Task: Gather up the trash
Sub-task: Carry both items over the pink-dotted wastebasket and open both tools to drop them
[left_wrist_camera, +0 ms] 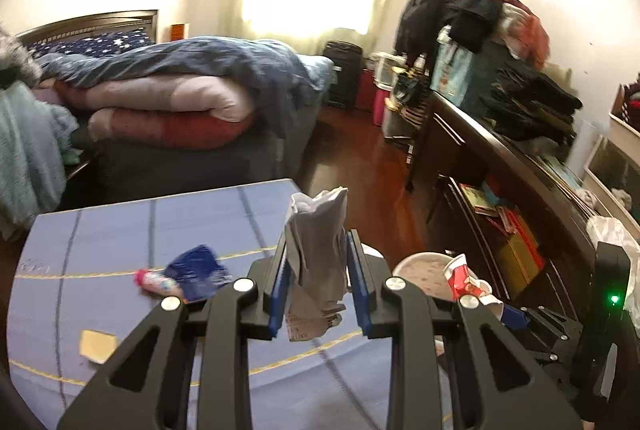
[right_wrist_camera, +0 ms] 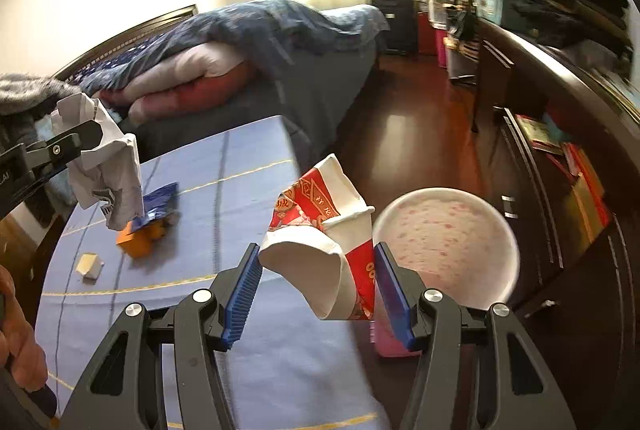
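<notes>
My left gripper [left_wrist_camera: 316,270] is shut on a crumpled grey-white paper [left_wrist_camera: 318,250] and holds it above the blue table [left_wrist_camera: 120,230]; the paper also shows in the right wrist view [right_wrist_camera: 108,166]. My right gripper [right_wrist_camera: 316,282] is shut on a crushed red-and-white paper cup [right_wrist_camera: 332,230], held beside the table's right edge, left of the pink round bin [right_wrist_camera: 448,242]. The bin [left_wrist_camera: 420,270] and cup [left_wrist_camera: 464,276] show at lower right in the left wrist view. On the table lie a blue wrapper [left_wrist_camera: 198,270], a pink tube [left_wrist_camera: 158,284], an orange box [right_wrist_camera: 138,240] and a small cardboard piece [left_wrist_camera: 98,346].
A bed [left_wrist_camera: 180,102] with piled quilts stands behind the table. A dark dresser [left_wrist_camera: 520,166] with stacked clothes runs along the right wall. Wooden floor [left_wrist_camera: 368,170] lies between. A black suitcase [left_wrist_camera: 342,74] stands by the window.
</notes>
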